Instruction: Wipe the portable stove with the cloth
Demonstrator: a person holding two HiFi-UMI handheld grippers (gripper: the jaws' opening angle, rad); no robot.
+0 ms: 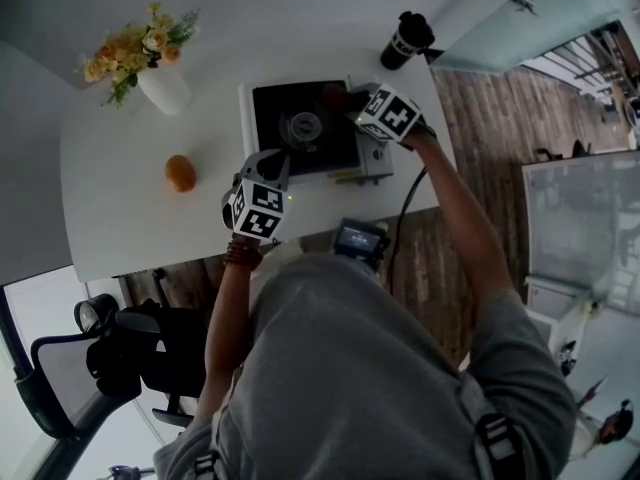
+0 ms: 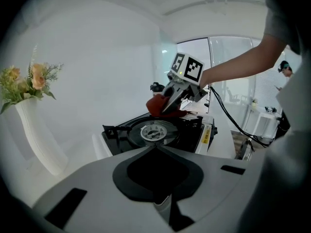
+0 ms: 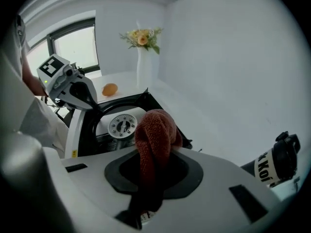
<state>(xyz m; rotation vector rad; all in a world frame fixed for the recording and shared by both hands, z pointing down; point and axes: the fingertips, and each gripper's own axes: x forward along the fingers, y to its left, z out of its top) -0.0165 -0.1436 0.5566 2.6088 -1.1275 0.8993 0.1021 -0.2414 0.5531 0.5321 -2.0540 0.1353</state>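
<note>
The portable stove [image 1: 345, 160] has a black top and a round burner [image 1: 303, 125]; it stands at the table's near right. My right gripper [image 1: 350, 108] is shut on a red-brown cloth [image 1: 335, 96] over the stove's far right corner. In the right gripper view the cloth [image 3: 154, 135] bulges out between the jaws of the right gripper [image 3: 153, 154], beside the burner [image 3: 122, 126]. My left gripper [image 1: 278, 160] is shut and holds nothing; its tip is at the stove's near left edge. In the left gripper view the left gripper [image 2: 156, 147] points at the burner [image 2: 153, 131], with the cloth [image 2: 156, 105] beyond.
A white vase of flowers [image 1: 160, 83] stands at the table's far left and an orange [image 1: 180, 173] lies left of the stove. A black tumbler [image 1: 405, 40] stands behind the stove on the right. An office chair [image 1: 110, 358] sits off the table's near left edge.
</note>
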